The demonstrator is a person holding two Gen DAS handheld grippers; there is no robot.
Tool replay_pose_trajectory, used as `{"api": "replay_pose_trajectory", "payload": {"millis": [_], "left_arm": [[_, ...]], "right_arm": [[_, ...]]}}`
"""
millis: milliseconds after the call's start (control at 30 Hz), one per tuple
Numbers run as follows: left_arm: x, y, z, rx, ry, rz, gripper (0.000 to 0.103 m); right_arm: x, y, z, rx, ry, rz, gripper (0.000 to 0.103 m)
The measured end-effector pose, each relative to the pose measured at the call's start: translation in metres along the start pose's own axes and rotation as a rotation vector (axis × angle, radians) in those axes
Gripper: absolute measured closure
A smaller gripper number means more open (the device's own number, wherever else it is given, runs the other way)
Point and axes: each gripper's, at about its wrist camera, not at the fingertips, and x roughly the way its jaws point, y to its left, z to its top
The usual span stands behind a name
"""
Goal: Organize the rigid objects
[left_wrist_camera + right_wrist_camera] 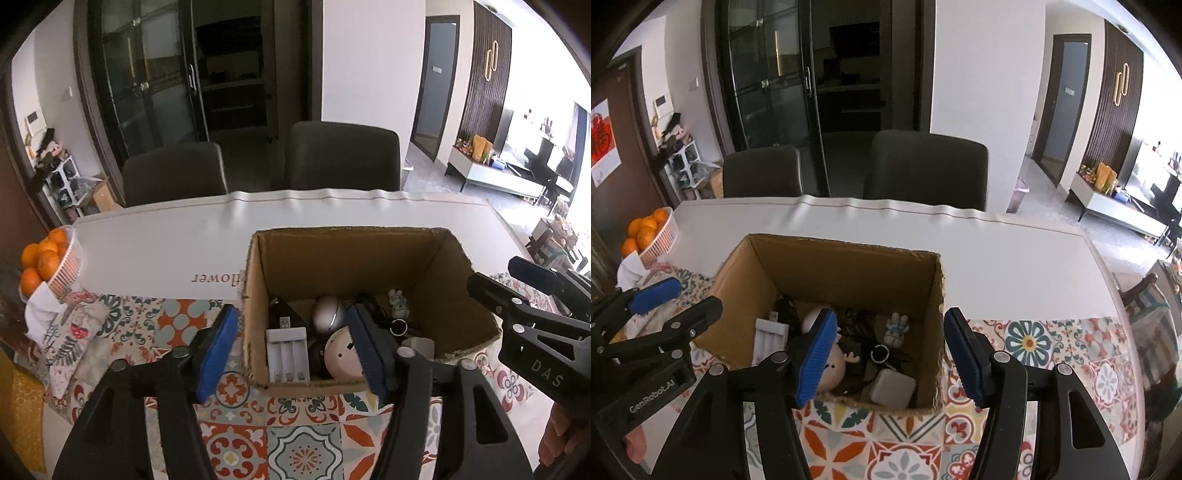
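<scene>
An open cardboard box (369,251) (827,262) stands on the patterned tablecloth. It holds a white battery charger (287,354) (770,339), a silver ball (328,314), a round cream toy head (341,356) (833,369), a small figurine (397,302) (895,328), a key ring (880,353), a white square block (892,387) and dark cables. My left gripper (295,350) is open and empty above the box's near left corner. My right gripper (890,363) is open and empty above the box's near right corner. Each gripper shows in the other's view: the right (524,295), the left (665,306).
A white basket of oranges (48,262) (650,232) sits at the table's left edge beside a floral cloth (70,332). Two dark chairs (343,155) (923,166) stand behind the white table (166,243). The table's right edge curves near the right gripper.
</scene>
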Motion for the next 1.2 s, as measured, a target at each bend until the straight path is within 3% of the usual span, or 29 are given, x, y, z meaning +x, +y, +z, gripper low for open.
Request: {"api": "replay_pose_trajectory", "payload": {"millis": [100, 200, 333, 600, 1200], "left_arm": [[-0.020, 0.001, -0.004, -0.002, -0.029, 0.020, 0.030], [-0.043, 0.000, -0.007, -0.002, -0.072, 0.044, 0.014], [-0.073, -0.002, -0.011, 0.004, -0.135, 0.078, 0.001], [-0.124, -0.005, -0.023, 0.002, -0.220, 0.112, 0.000], [-0.190, 0.001, -0.058, -0.054, -0.280, 0.139, 0.000]], "right_arm": [[-0.016, -0.001, -0.004, 0.019, -0.020, -0.005, 0.042], [-0.035, -0.002, -0.011, 0.034, -0.046, -0.009, 0.039], [-0.066, -0.002, -0.019, 0.049, -0.093, -0.016, 0.035], [-0.123, -0.001, -0.034, 0.061, -0.188, -0.079, 0.021], [-0.191, 0.013, -0.065, 0.023, -0.293, -0.111, 0.018]]}}
